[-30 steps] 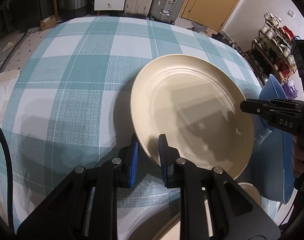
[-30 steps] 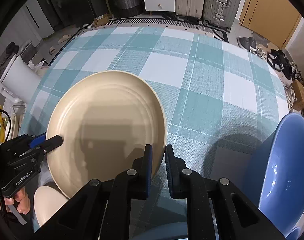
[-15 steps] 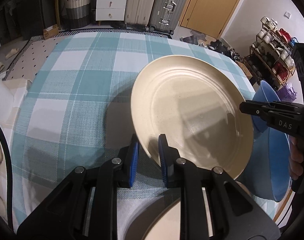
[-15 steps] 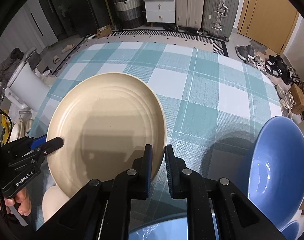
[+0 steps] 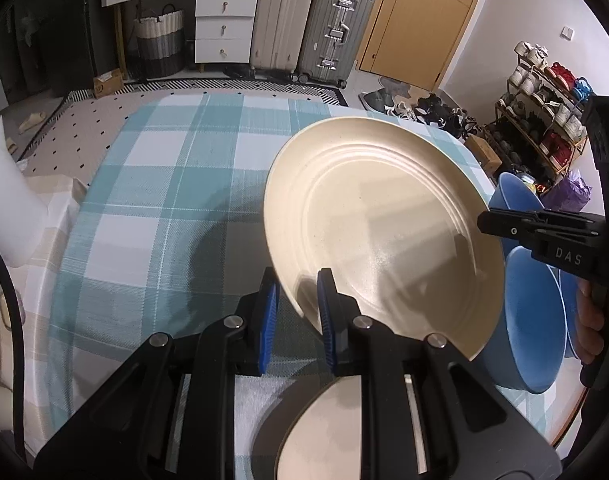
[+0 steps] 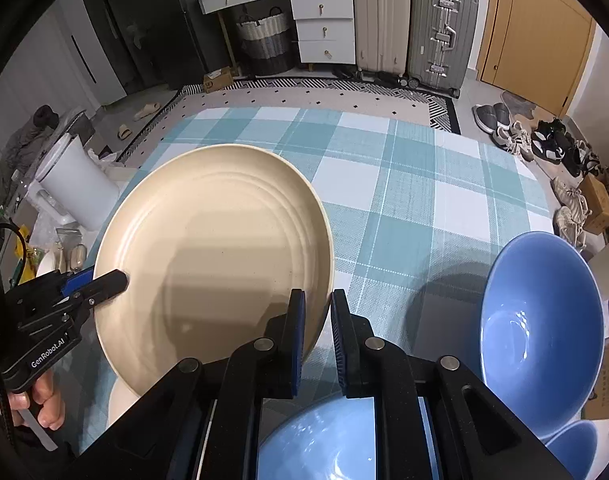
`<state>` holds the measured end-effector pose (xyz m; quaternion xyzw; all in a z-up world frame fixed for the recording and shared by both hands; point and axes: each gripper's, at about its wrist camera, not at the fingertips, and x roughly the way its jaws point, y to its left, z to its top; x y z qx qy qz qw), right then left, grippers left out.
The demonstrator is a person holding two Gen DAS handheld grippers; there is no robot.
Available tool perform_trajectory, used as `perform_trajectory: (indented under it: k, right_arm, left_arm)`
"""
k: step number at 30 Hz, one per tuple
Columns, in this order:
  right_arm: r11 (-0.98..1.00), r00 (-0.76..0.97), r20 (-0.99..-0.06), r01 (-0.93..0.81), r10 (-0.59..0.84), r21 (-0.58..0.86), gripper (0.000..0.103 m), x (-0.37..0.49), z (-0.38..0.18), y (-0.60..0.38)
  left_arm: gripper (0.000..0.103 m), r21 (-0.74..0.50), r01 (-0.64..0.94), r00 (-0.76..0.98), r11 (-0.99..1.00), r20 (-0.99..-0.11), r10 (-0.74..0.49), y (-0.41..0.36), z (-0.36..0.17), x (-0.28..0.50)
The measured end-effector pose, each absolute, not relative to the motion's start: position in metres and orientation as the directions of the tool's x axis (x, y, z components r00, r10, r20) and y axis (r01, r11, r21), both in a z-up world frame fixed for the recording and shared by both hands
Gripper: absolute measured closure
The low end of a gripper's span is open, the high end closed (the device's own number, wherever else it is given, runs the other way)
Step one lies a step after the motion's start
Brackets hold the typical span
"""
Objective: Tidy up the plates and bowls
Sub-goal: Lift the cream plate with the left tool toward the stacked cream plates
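Above the checked tablecloth (image 6: 404,208) the cream plate (image 6: 212,252) hangs tilted, left gripper (image 5: 296,312) clamped on its rim at seven o'clock, right gripper (image 6: 318,332) pinching its opposite edge. Mid-carry, I'd judge; next comes lowering it onto the cream dish (image 5: 324,432) below. Blue bowls (image 6: 540,320) wait at three o'clock. Lettering reads "GenRobot.AI" and "DAS".

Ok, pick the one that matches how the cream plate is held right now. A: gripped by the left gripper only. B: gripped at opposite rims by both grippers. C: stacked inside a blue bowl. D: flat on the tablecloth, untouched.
B: the cream plate is raised, with the left gripper pinching one rim and the right gripper pinching the opposite rim.
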<state>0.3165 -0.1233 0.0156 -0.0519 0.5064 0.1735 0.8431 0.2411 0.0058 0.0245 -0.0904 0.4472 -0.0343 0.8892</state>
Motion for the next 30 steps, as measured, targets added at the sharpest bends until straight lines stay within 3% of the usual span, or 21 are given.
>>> perform_trajectory:
  k: [30]
  right_arm:
    - [0.926,0.516,-0.807,-0.365,0.287,0.096,0.088,0.242,0.067,-0.122]
  left_arm:
    - [0.087,-0.161,0.008,0.671,0.987,-0.731,-0.125,-0.003,0.1,0.164]
